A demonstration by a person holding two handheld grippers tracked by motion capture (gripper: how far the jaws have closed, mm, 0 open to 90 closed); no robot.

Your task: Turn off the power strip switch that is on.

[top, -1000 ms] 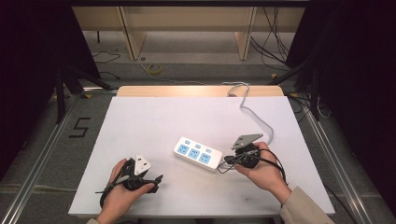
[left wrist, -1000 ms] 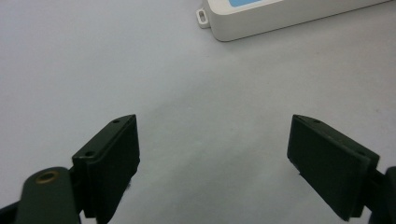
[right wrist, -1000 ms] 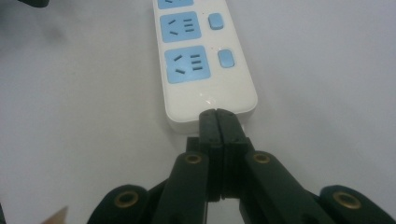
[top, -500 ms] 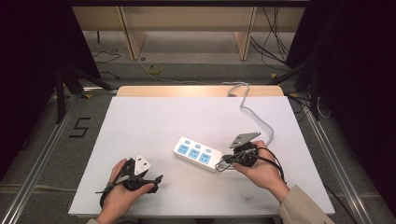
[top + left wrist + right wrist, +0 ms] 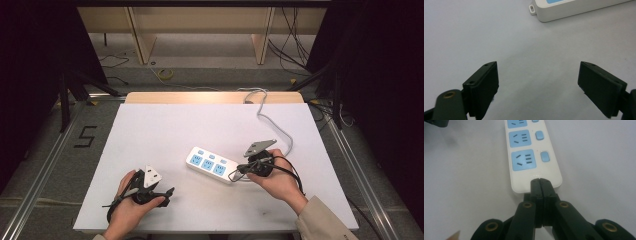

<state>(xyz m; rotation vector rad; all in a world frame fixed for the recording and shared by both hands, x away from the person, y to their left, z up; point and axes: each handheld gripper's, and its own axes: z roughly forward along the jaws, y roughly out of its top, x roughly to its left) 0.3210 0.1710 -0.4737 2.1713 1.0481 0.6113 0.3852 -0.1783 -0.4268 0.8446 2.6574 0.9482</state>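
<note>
A white power strip [image 5: 211,165] with blue sockets lies slanted near the middle of the white table [image 5: 165,130]. Its grey cord [image 5: 272,122] runs off toward the far edge. My right gripper [image 5: 236,174] is shut, with its jaws pressed flat together and nothing between them. In the right gripper view its tips [image 5: 540,181] sit over the near end of the power strip [image 5: 524,152]. My left gripper [image 5: 167,192] rests at the front left in a hand. Its jaws stand wide open over bare table [image 5: 539,75], with a corner of the strip [image 5: 564,8] far ahead.
A wooden strip [image 5: 210,97] borders the table's far edge. Metal rails [image 5: 45,170] run along both sides, and a "5" [image 5: 85,136] is marked on the floor at the left. Shelf legs [image 5: 142,42] and loose cables lie beyond the table.
</note>
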